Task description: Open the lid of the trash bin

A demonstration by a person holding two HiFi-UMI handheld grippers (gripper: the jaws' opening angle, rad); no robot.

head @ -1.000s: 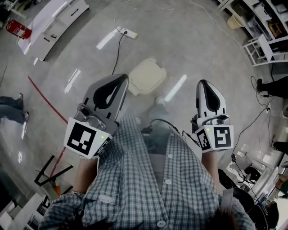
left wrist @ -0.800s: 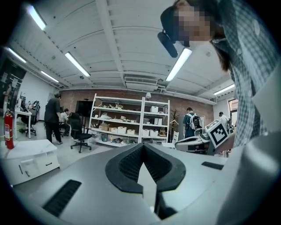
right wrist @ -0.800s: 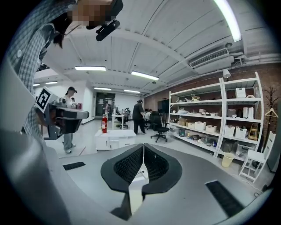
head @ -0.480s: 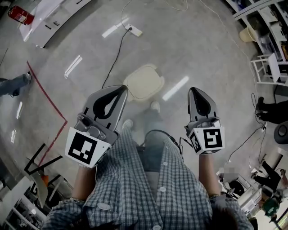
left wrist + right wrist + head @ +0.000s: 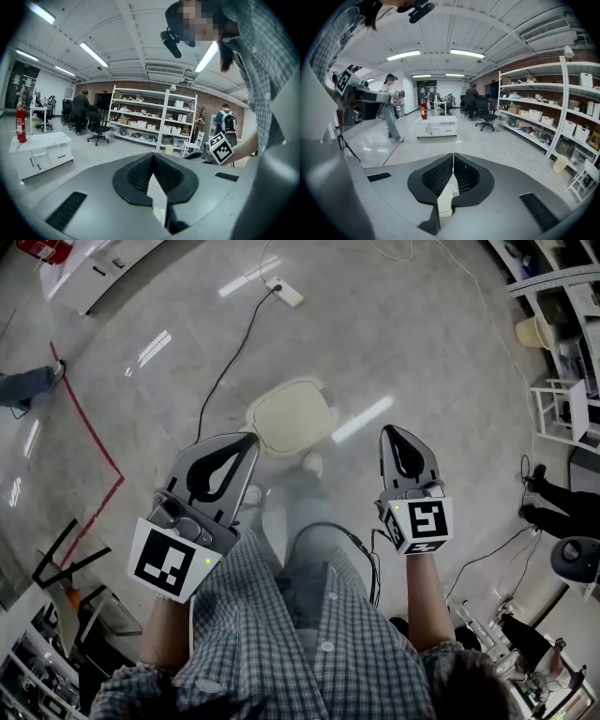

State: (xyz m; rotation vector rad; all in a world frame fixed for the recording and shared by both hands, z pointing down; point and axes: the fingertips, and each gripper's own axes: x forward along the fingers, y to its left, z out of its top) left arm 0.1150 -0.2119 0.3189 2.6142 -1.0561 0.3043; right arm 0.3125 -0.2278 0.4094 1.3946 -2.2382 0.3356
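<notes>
The trash bin (image 5: 292, 415) stands on the floor ahead of my feet, its cream lid down and closed. My left gripper (image 5: 250, 438) hangs to the lower left of the bin, jaws shut with nothing in them. My right gripper (image 5: 392, 430) is held to the bin's right, also shut and empty. Neither touches the bin. In the left gripper view the left gripper (image 5: 152, 157) has its black pads meeting at the tips; the right gripper (image 5: 453, 156) stands the same way in the right gripper view. Both these views look out across the room, not at the lid.
A power strip (image 5: 288, 292) and its black cable (image 5: 220, 371) lie on the floor beyond the bin. Red floor tape (image 5: 91, 442) runs at the left. Shelving (image 5: 562, 381) and a cream bucket (image 5: 536, 331) stand at the right, with a person's legs (image 5: 553, 498) nearby.
The head view has swung and moved forward, so the bin now sits nearer my feet. Both grippers have kept their pose, shut and apart from the bin.
</notes>
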